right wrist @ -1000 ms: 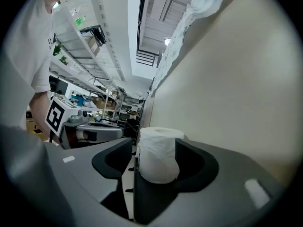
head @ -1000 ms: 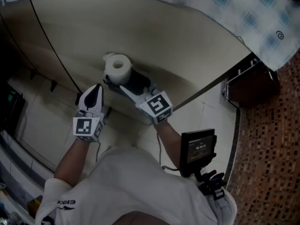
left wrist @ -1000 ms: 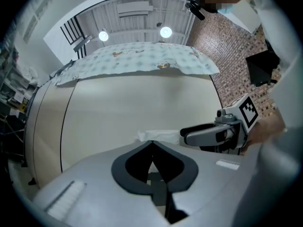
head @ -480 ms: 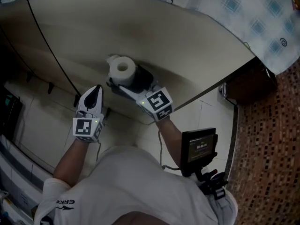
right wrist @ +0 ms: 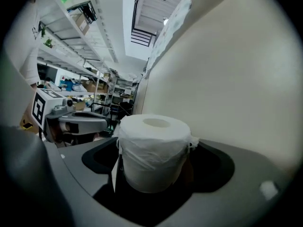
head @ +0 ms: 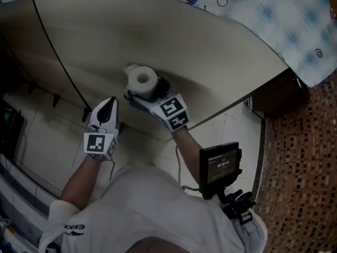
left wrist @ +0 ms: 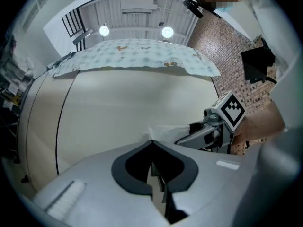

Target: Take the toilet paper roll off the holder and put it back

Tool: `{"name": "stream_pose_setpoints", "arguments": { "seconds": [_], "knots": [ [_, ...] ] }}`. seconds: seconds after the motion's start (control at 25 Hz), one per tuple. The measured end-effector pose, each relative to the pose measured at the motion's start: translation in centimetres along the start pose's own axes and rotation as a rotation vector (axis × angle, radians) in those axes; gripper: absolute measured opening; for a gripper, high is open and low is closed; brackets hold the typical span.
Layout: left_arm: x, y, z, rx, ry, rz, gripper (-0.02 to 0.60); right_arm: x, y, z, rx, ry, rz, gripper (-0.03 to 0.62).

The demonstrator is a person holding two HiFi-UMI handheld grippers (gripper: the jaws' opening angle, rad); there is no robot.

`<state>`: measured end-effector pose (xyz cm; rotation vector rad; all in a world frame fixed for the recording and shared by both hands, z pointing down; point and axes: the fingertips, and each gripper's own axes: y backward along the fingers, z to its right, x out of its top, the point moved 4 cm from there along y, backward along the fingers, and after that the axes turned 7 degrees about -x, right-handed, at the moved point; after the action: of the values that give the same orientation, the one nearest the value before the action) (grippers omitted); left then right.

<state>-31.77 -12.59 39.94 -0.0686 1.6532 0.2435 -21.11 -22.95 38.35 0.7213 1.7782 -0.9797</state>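
Note:
A white toilet paper roll (head: 142, 80) stands on end against the beige panel (head: 200, 41); its holder is hidden from me. My right gripper (head: 140, 90) reaches round the roll, and its jaws are opening. In the right gripper view the roll (right wrist: 152, 150) stands between the wide jaws, with dark gaps beside it and a loose sheet hanging at its left. My left gripper (head: 111, 101) is shut and empty, a little to the roll's left and below it. The left gripper view shows its closed tips (left wrist: 152, 144) and the right gripper (left wrist: 215, 126) by the paper.
A blue-checked cartoon cloth (head: 274, 15) hangs over the panel's far edge. A dark box (head: 279, 96) sits at the right by brown mosaic floor (head: 305, 157). A small screen (head: 220, 164) hangs at the person's waist. Pale tiles (head: 42, 136) lie at the left.
The right gripper's jaws have spread apart around the roll and its marker cube has edged closer to the panel. The left gripper has stayed put, shut.

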Motion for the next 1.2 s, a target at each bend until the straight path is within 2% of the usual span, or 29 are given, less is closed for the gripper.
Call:
{"name": "stream_pose_setpoints", "arguments": {
  "seconds": [0.16, 0.4, 0.64, 0.92, 1.2],
  "knots": [
    [-0.2, 0.3, -0.3, -0.005, 0.003, -0.002, 0.003, -0.1, -0.4, 0.2, -0.011, 0.0, -0.03, 0.43],
    [-0.3, 0.4, -0.4, -0.016, 0.006, -0.006, 0.003, 0.0, 0.0, 0.0, -0.012, 0.005, -0.018, 0.414],
    [-0.3, 0.1, 0.0, -0.028, 0.008, -0.011, 0.003, 1.4, 2.3, 0.4, -0.05, -0.046, 0.099, 0.411],
    [-0.1, -0.7, 1.5, -0.057, 0.008, -0.019, 0.002, 1.6, 8.3, 2.2, -0.068, -0.275, 0.326, 0.411],
    [-1.2, -1.1, 3.1, -0.073, 0.013, -0.044, 0.003, -2.8, 13.5, 4.2, -0.096, -0.643, 0.502, 0.41]
  ]
}}
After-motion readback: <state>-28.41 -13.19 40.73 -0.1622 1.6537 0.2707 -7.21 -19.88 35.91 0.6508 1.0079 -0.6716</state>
